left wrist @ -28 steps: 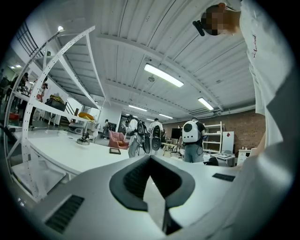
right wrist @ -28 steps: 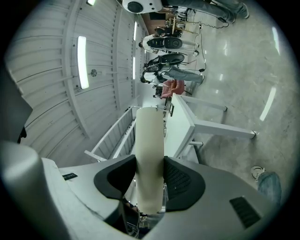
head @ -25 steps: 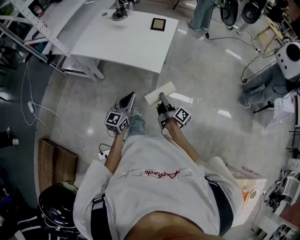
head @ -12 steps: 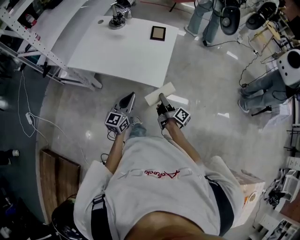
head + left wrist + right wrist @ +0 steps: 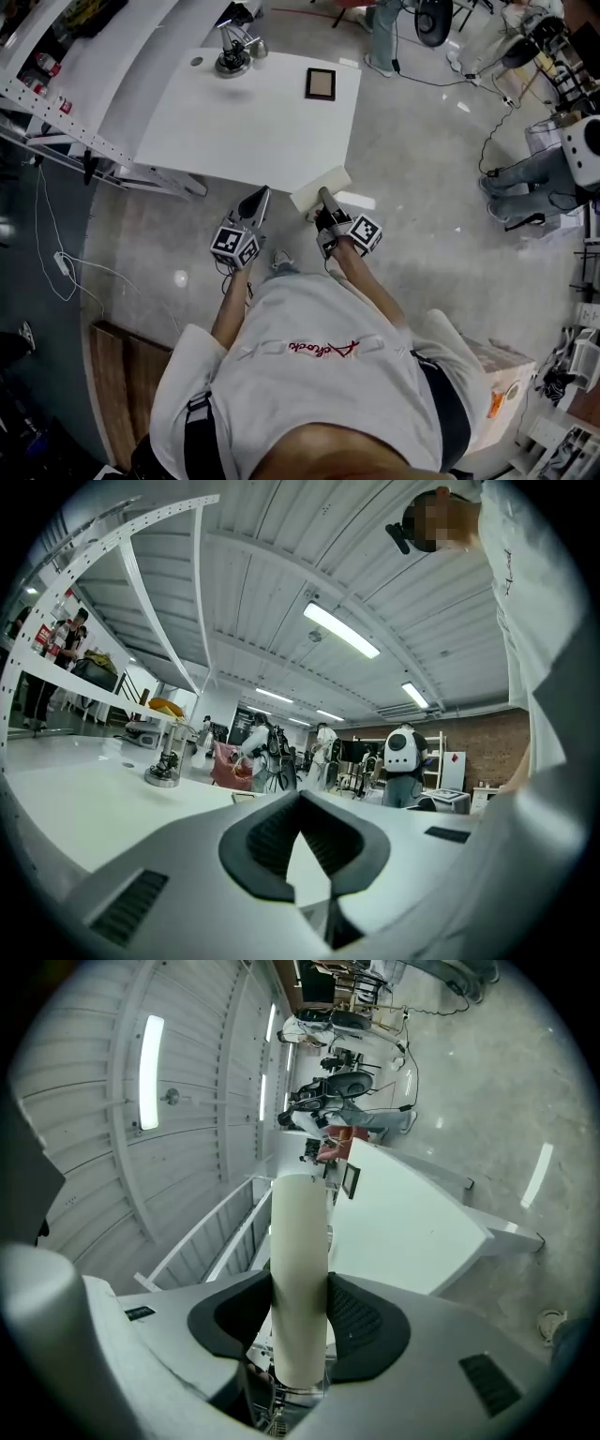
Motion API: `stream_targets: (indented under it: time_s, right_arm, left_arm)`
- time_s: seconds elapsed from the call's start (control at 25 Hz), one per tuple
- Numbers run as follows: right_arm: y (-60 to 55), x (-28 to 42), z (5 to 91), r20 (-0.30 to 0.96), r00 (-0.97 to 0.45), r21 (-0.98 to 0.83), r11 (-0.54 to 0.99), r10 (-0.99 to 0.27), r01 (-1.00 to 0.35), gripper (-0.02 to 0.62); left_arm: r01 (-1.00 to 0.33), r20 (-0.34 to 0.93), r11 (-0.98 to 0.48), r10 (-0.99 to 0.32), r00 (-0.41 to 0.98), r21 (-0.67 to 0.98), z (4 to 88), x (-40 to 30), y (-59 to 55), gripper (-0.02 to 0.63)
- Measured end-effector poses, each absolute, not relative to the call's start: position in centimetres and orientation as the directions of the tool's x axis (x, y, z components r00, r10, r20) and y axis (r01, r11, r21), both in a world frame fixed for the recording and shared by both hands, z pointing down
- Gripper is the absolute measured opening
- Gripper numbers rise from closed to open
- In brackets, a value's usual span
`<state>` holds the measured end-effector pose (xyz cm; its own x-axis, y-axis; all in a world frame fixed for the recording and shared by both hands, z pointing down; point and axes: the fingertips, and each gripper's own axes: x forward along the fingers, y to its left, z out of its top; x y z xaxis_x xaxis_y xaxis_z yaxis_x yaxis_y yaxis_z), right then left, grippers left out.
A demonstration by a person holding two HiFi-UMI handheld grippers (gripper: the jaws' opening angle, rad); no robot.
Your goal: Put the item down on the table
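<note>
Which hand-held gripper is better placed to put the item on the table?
Right hand-held gripper: clamps the cream slab near the table. Left hand-held gripper is shut, empty.

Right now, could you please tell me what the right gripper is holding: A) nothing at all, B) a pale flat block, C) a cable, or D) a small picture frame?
B: the right gripper is closed on the pale flat block, which sticks out ahead of it.
</note>
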<state>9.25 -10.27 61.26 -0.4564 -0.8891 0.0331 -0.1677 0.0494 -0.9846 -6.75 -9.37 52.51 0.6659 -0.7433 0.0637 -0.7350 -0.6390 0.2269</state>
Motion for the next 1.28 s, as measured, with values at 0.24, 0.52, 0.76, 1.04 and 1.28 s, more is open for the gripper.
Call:
stream_targets:
  time_s: [0.24,0.52,0.76,1.04,1.28]
  right_arm:
    - [-14.2,7.3,61.3,0.027,-0.442,-0.986,0.050,-0.897,-0.162,0.202]
    - [-17.4,5.1,61.5,0.022,-0.428,-0.985,0.053,-0.904,-0.162,0.202]
    - [-17.8,5.4,62.7,0.042,-0.405,-0.986,0.027,-0.913,-0.163,0.202]
    - [-18.8,5.7,63.1,0.063,-0.397,-0.987,0.002,-0.916,-0.161,0.202]
    - [-21.2,5.3,63.2,0.051,-0.413,-0.988,0.015,-0.909,-0.156,0.202]
  left_arm:
    - [-0.735,0.066,-0.635,-0.744,0.665,0.239,53.1,-9.2,-12.6,0.005]
    - [-0.721,0.067,-0.648,-0.731,0.679,0.246,53.9,-11.3,-15.7,0.005]
    - [-0.700,0.073,-0.665,-0.710,0.701,0.260,54.4,-10.9,-17.0,0.005]
    - [-0.697,0.083,-0.667,-0.704,0.705,0.265,54.8,-10.5,-18.0,0.005]
    - [-0.709,0.094,-0.652,-0.714,0.693,0.269,55.4,-10.9,-20.0,0.005]
